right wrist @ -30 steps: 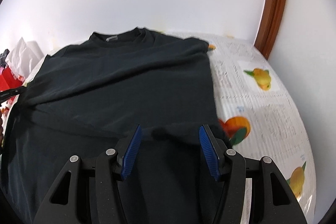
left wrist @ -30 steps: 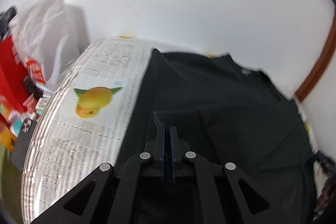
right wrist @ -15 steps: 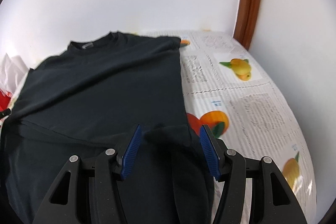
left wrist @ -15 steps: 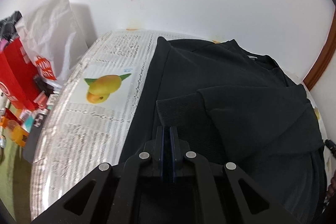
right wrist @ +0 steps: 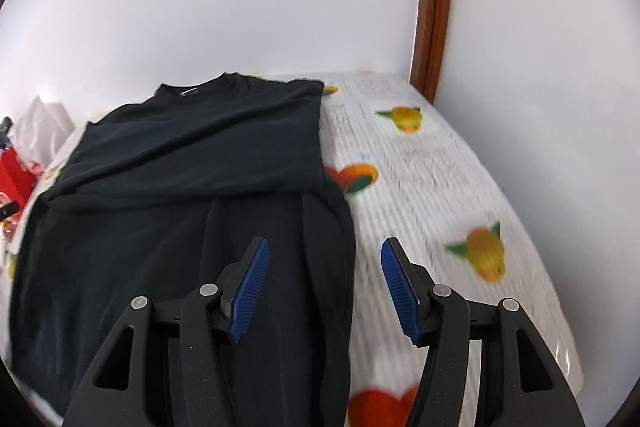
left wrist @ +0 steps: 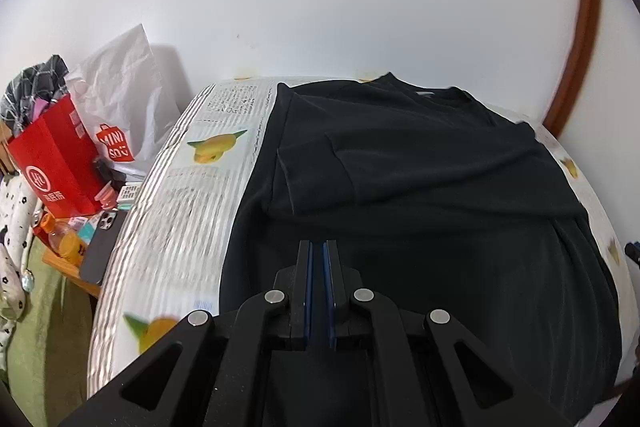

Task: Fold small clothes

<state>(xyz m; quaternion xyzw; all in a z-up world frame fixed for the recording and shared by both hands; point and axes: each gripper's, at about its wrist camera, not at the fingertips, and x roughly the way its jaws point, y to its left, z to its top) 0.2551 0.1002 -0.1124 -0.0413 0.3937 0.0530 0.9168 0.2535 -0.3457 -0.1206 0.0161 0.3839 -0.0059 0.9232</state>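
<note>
Black shirt flat on fruit-print surface, sleeves folded in. Left tool clenched, empty; right tool released over hem edge. Next: pinch both hem corners evenly, fold toward collar.

You have one black T-shirt spread on one tabletop covered in newsprint-and-fruit cloth. You hold two tongs: the left tongs and the right tongs. Far left, beside the tabletop, you can count one red paper bag, one white plastic bag and one dark phone. The smaller clutter beneath the red bag is too jumbled to count.
</note>
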